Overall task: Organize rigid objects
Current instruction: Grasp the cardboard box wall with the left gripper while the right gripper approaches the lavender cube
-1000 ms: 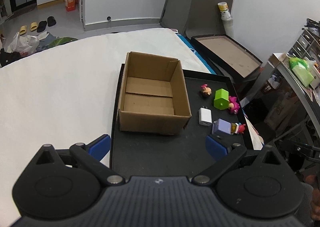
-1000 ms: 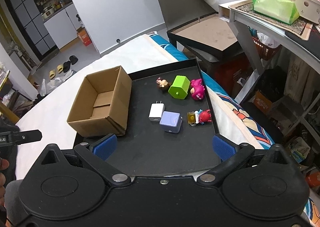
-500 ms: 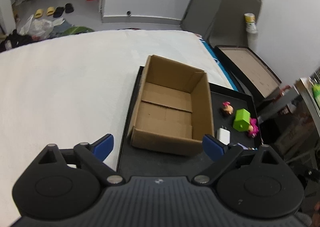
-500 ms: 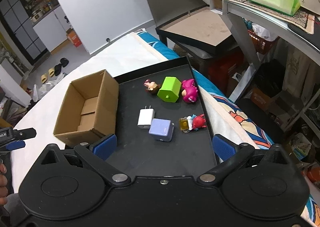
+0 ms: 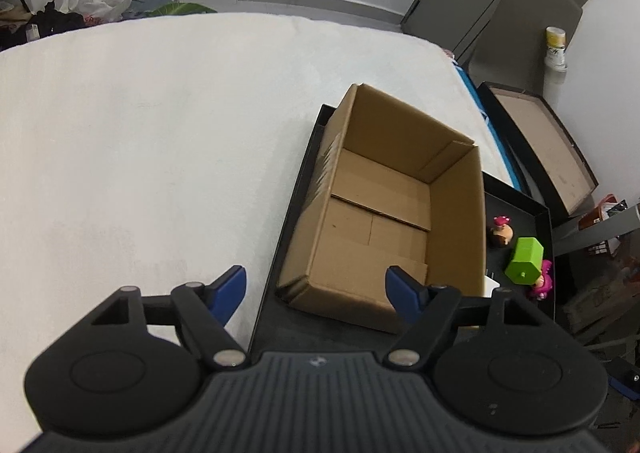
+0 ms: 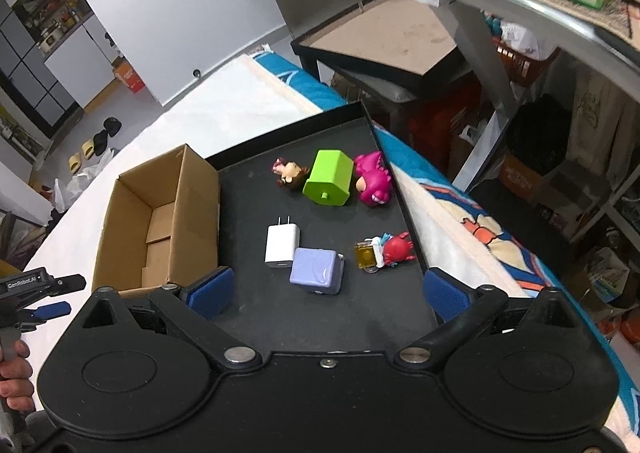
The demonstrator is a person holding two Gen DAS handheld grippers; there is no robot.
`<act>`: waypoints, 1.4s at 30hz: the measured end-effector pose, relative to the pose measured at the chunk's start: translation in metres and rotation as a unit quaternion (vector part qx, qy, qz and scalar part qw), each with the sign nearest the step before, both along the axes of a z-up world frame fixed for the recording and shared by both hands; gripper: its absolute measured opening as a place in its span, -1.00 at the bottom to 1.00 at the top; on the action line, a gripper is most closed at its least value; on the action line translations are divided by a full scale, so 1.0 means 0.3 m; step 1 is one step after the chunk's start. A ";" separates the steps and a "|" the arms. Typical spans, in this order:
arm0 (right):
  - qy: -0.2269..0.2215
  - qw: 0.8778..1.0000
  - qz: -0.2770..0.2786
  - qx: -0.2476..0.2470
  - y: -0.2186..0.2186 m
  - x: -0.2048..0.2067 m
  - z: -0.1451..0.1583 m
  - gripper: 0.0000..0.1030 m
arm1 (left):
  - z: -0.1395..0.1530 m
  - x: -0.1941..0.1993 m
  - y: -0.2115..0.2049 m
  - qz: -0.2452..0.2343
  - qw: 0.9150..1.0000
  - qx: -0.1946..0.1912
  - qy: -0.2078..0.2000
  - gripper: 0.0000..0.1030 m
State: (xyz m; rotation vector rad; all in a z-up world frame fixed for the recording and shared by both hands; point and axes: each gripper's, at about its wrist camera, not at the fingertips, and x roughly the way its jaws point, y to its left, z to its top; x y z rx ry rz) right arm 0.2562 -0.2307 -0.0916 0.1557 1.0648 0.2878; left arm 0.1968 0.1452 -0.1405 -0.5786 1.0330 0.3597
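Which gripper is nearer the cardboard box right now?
Left. The left gripper hangs over the cardboard box, at its near corner, fingers closing with nothing pressed between them. The right gripper is open over the black tray, facing the chargers, with the box off to its left.

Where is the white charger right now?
In the right wrist view the white charger lies flat mid-tray, prongs pointing away, between the cardboard box on its left and the purple cube touching its near right corner.
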 end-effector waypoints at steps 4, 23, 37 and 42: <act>0.015 1.000 -0.003 -0.010 0.024 0.030 -0.036 0.94 | -0.033 0.028 0.015 -0.004 1.000 -0.007 0.007 0.42; 0.063 0.998 -0.007 -0.028 0.161 0.125 -0.181 0.94 | -0.159 0.073 0.039 -0.003 0.999 -0.038 0.015 -0.52; 0.087 0.996 -0.021 -0.024 0.163 0.161 -0.269 0.94 | -0.139 0.047 -0.021 -0.038 0.999 -0.017 0.027 -0.71; 0.097 0.995 -0.027 -0.016 0.150 0.163 -0.288 0.94 | -0.131 0.030 -0.041 -0.075 0.996 0.000 0.038 -0.73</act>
